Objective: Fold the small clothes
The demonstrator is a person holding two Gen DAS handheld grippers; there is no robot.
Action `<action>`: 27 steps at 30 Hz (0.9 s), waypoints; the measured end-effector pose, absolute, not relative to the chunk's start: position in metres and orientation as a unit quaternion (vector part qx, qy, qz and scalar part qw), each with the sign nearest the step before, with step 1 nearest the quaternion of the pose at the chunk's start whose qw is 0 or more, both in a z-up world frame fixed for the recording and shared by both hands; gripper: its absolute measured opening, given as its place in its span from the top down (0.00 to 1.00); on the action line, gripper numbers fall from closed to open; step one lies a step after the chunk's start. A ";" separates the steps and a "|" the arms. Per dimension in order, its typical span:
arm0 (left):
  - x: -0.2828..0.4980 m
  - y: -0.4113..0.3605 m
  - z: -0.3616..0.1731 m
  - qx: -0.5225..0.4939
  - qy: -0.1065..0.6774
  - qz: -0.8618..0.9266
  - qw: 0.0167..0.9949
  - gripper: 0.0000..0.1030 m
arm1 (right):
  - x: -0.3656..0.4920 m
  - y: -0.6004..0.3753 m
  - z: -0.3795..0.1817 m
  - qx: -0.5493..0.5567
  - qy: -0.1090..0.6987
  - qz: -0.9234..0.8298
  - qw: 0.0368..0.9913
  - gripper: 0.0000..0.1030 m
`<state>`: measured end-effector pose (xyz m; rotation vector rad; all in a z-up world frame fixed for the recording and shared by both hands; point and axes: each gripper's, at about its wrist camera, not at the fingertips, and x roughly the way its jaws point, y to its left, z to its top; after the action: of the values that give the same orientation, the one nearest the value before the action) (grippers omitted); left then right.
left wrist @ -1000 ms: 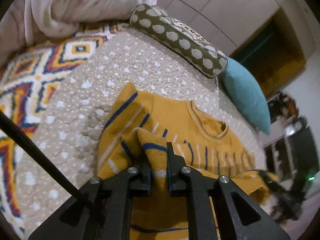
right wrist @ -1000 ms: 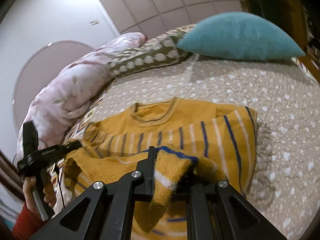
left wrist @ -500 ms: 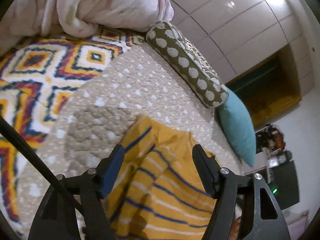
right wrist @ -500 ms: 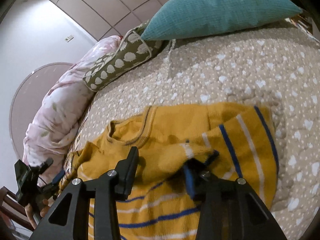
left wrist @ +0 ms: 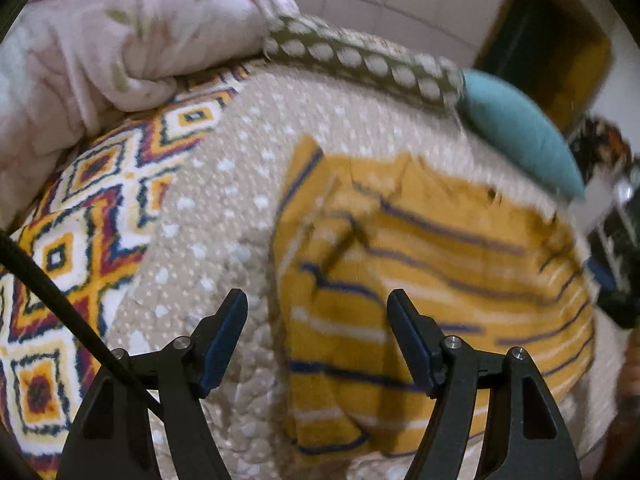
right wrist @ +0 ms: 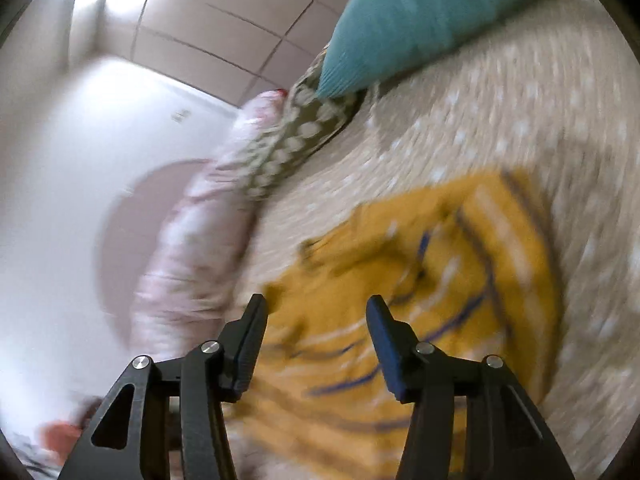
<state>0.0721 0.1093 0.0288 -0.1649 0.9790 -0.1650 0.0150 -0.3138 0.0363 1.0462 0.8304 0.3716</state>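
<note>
**Both claws let go, the jumper lies folded over on the bed**

The yellow striped jumper (left wrist: 432,280) lies on the beige dotted bedspread (left wrist: 224,184), its lower part doubled up over the chest so the stripes run across the top layer; it sits there because a fold has been laid down and released, or so the lie of the cloth suggests. The left gripper (left wrist: 316,340) stands wide, its jaws having just been opening, with nothing pinched between them; only the jumper's edge shows beyond the gap. The right gripper (right wrist: 316,344) is likewise spread and empty, its jaws just opened too; the knit is below it, not clamped. Both views are blurred, so contact with the cloth is hard to judge. A teal cushion (right wrist: 420,20), a spotted bolster (left wrist: 360,60) and a pink quilt (left wrist: 100,40) are well apart from the jumper; the next fold has room.
</note>
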 end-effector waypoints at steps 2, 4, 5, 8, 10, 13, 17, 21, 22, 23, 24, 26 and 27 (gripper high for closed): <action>0.070 0.102 0.021 -0.055 0.483 -0.094 0.869 0.51 | 0.001 -0.316 0.030 0.525 0.370 0.200 0.740 0.41; 0.064 0.101 0.020 -0.059 0.491 -0.106 0.863 0.65 | -0.013 -0.317 0.028 0.550 0.358 0.222 0.721 0.39; 0.061 0.103 0.022 -0.060 0.489 -0.103 0.864 0.69 | -0.020 -0.317 0.028 0.557 0.353 0.230 0.716 0.38; 0.043 0.111 0.030 -0.067 0.487 -0.100 0.865 0.76 | -0.036 -0.316 0.027 0.571 0.342 0.266 0.697 0.37; 0.033 0.115 0.034 -0.072 0.486 -0.096 0.866 0.79 | -0.043 -0.315 0.027 0.571 0.338 0.286 0.691 0.37; 0.013 0.120 0.044 -0.070 0.476 -0.092 0.872 0.79 | -0.049 -0.314 0.026 0.571 0.329 0.311 0.685 0.37; -0.015 0.119 0.055 -0.059 0.456 -0.095 0.883 0.54 | -0.057 -0.313 0.020 0.573 0.327 0.323 0.679 0.37; -0.035 0.114 0.058 -0.045 0.429 -0.080 0.899 0.34 | -0.054 -0.306 0.014 0.571 0.330 0.338 0.672 0.37; -0.036 0.112 0.055 -0.040 0.428 -0.076 0.900 0.34 | -0.053 -0.303 0.013 0.570 0.331 0.343 0.670 0.37; -0.036 0.109 0.050 -0.033 0.430 -0.074 0.899 0.34 | -0.052 -0.301 0.012 0.568 0.333 0.347 0.668 0.37; -0.036 0.107 0.046 -0.029 0.433 -0.071 0.898 0.34 | -0.052 -0.298 0.012 0.568 0.333 0.352 0.665 0.37; -0.034 0.104 0.034 -0.018 0.441 -0.061 0.895 0.34 | -0.052 -0.294 0.011 0.568 0.333 0.361 0.660 0.37; -0.033 0.101 0.027 -0.012 0.445 -0.056 0.894 0.34 | -0.051 -0.292 0.010 0.567 0.333 0.367 0.658 0.37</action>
<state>-0.0332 0.1006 0.0267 -0.0251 0.9226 -0.1162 -0.0510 -0.2922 0.0103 1.2834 0.7530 0.8306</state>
